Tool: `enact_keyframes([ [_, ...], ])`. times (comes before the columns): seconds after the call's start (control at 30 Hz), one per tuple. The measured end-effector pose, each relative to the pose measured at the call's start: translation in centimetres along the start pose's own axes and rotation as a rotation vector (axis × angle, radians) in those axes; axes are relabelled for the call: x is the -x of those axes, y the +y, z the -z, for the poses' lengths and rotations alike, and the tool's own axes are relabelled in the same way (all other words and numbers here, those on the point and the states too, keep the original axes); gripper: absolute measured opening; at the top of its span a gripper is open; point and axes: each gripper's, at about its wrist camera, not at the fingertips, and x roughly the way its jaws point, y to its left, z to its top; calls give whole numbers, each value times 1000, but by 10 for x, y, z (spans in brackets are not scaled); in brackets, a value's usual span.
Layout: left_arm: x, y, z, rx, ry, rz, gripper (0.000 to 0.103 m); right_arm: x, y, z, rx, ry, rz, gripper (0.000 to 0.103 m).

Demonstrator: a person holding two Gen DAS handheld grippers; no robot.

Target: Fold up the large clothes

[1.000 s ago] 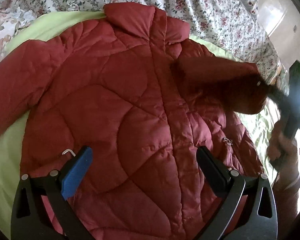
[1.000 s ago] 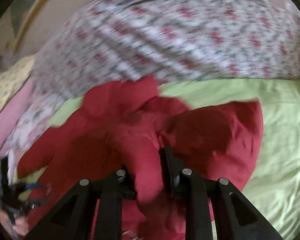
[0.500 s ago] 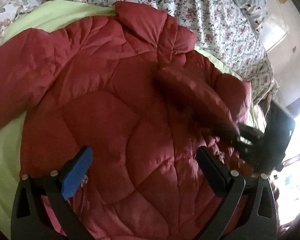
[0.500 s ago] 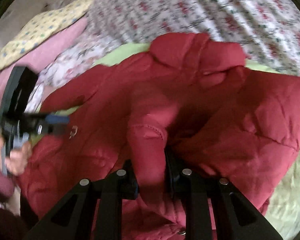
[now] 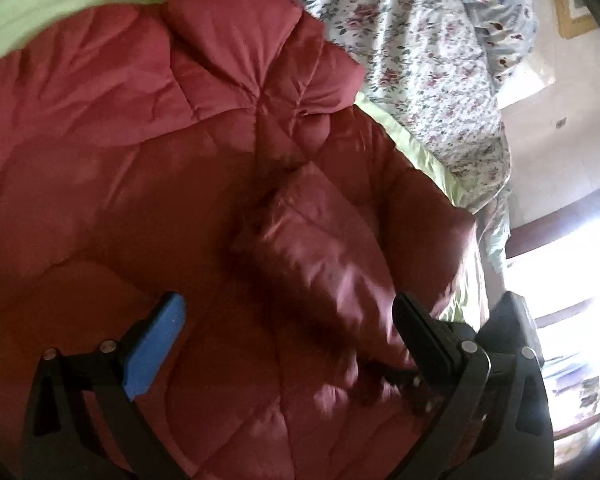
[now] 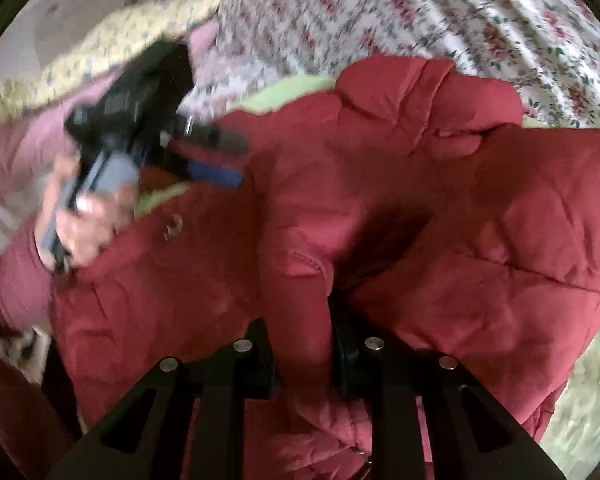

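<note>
Jacket: we see a red quilted jacket spread front-up on a pale green sheet, its collar toward the floral bedding at the far side.
Sleeve: one sleeve lies folded diagonally across the jacket's chest, its cuff end toward us in the right wrist view.
Right gripper: our right gripper is clamped narrowly on that cuff, the red fabric bunched between both pads.
Left gripper: our left gripper stands wide, its blue pad and black pad well apart above the jacket's lower front, with nothing pinched between them.
Only the left wrist view shows: the whole run of the folded sleeve from shoulder to cuff, a bright window at the right edge, and a black blur low on the right, probably the right gripper, too unclear to read.
Only the right wrist view shows: the grip on the cuff itself, the left gripper from outside with its fingers spread, the hand that carries it, a pink sleeve behind it, and yellow patterned bedding beyond.
Blur: both views are smeared, the right wrist view most around the other hand.
</note>
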Motion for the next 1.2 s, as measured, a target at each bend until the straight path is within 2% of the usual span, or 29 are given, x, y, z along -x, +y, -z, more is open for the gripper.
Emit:
enact_keyframes([
  [0.07, -13, 5, -7, 19, 20, 8, 102, -2, 0, 1, -5, -3, -1, 21],
  [0.13, -24, 8, -14, 33, 37, 40, 90, -2, -1, 0, -4, 0, 1, 21],
  [0.17, -29, 8, -18, 37, 47, 63, 73, -2, 0, 0, -2, 3, 4, 21],
  [0.2, -35, 7, -21, 41, 58, 85, 51, -2, 1, 0, -1, 6, 9, 22],
  [0.23, -37, 6, -23, 39, 64, 91, 43, -2, 1, -1, 0, 9, 14, 23],
  [0.27, -40, 4, -26, 27, 64, 92, 29, -2, 2, -1, 0, 12, 20, 24],
  [0.3, -40, 2, -27, 16, 60, 89, 20, -2, 2, -1, -1, 14, 31, 24],
  [0.37, -32, -1, -24, -6, 40, 84, 14, -1, 2, -2, -13, 14, 45, 25],
  [0.43, -15, -3, -18, -36, -12, 64, 13, 1, -1, -2, -35, 7, 47, 26],
  [0.5, -1, -2, -13, -62, -61, 21, 12, 7, -5, -3, -75, -14, 25, 35],
  [0.6, 26, 1, 0, -104, -169, -80, 12, 17, -8, -6, -122, -55, 2, 49],
  [0.7, 52, 11, 13, -115, -283, -188, 12, 25, -8, -11, -154, -97, 3, 56],
  [0.73, 62, 14, 19, -118, -337, -232, 12, 29, -9, -14, -168, -114, 13, 57],
  [0.83, 76, 24, 28, -115, -434, -304, 12, 39, -16, -20, -209, -161, 81, 59],
  [0.9, 78, 29, 31, -118, -462, -337, 12, 41, -23, -26, -231, -169, 164, 59],
  [1.0, 69, 34, 31, -133, -459, -386, 12, 36, -36, -37, -264, -148, 308, 59],
  [1.13, 57, 40, 30, -140, -431, -433, 14, 24, -59, -42, -321, -106, 412, 59],
  [1.2, 56, 44, 32, -133, -414, -444, 21, 11, -76, -38, -374, -63, 438, 59],
])
